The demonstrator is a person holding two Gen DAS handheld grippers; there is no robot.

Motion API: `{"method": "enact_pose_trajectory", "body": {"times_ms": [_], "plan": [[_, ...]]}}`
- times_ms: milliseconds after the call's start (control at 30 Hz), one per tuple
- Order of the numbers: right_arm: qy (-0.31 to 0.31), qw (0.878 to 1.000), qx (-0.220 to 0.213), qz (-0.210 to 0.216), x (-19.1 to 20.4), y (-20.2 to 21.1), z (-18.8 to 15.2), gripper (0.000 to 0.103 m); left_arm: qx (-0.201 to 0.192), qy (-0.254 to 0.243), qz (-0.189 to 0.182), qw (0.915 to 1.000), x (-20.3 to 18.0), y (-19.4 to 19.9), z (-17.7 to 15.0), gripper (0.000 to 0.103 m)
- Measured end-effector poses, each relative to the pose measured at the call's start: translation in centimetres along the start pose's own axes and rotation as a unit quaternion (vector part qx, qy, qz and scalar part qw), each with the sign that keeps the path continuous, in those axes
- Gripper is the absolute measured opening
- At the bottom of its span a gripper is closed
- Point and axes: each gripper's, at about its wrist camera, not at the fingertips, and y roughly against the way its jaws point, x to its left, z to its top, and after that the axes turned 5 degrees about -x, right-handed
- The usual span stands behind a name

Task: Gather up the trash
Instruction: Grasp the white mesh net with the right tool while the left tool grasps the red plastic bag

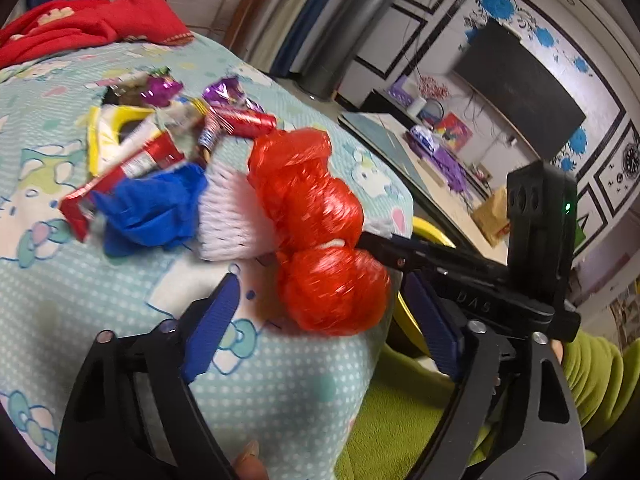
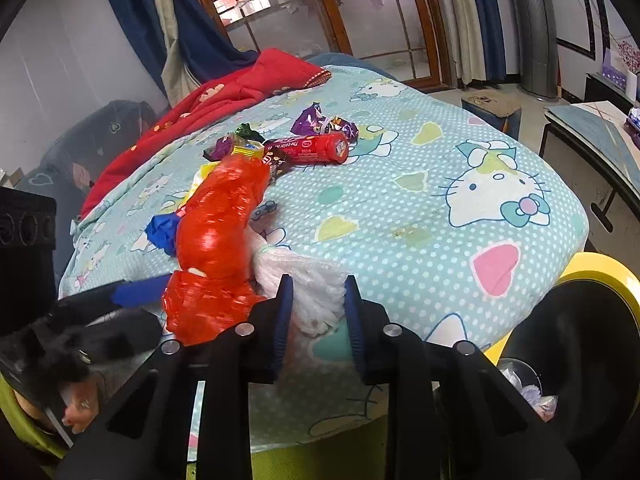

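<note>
A red mesh bag (image 1: 312, 200) in several lumps lies on the cartoon-cat bedspread (image 1: 100, 280) near the bed's edge. Its nearest lump sits between the blue pads of my left gripper (image 1: 324, 280); the jaws stand wide and a gap shows on both sides. Beside it is a white foam net (image 1: 232, 216). My right gripper (image 2: 318, 298) is shut on that white foam net (image 2: 280, 268), with both pads pressing into it. The red mesh bag (image 2: 216, 216) lies just left of it. Behind are a blue scrap (image 2: 162, 232), a red tube (image 2: 310, 148) and purple wrappers (image 2: 320, 120).
A yellow-rimmed black bin (image 2: 592, 276) stands below the bed's edge at the right, with paper inside. A red blanket (image 2: 240, 92) lies at the far side of the bed. A person's green sleeve (image 1: 592, 364) is under the grippers. A low table (image 2: 600, 136) stands further right.
</note>
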Motion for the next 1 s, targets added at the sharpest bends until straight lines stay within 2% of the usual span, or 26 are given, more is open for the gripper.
{"method": "enact_pose_trajectory", "body": {"times_ms": [33, 133, 300, 367, 467, 600, 1000], "plan": [[-0.001, 1.000, 0.000, 0.000, -0.1, 0.0, 0.0, 0.024, 0.004, -0.001, 0.002, 1.0000, -0.1, -0.2, -0.1, 0.069], [-0.003, 1.000, 0.002, 0.001, -0.1, 0.0, -0.2, 0.024, 0.015, 0.002, 0.001, 0.9999, 0.1, -0.6, -0.4, 0.054], [-0.006, 1.000, 0.000, -0.001, -0.3, 0.1, -0.2, 0.022, 0.027, 0.008, -0.019, 0.9994, 0.1, -1.0, -0.5, 0.022], [-0.008, 1.000, -0.005, -0.005, -0.4, 0.4, -0.1, 0.020, 0.025, 0.006, -0.024, 0.9994, 0.1, -0.9, -0.4, 0.019], [-0.010, 1.000, -0.017, -0.015, -0.6, 0.9, 0.2, 0.018, 0.013, -0.002, -0.035, 0.9993, -0.4, -0.4, -0.2, 0.016], [-0.013, 0.998, -0.040, -0.051, -1.5, 2.0, 0.7, 0.017, -0.004, -0.016, -0.042, 0.9990, -0.7, 0.2, 0.2, 0.014], [-0.056, 0.990, -0.081, -0.097, -5.3, 4.9, 1.9, 0.017, -0.049, -0.024, -0.034, 0.9979, -1.0, 2.0, 1.6, 0.013]]}}
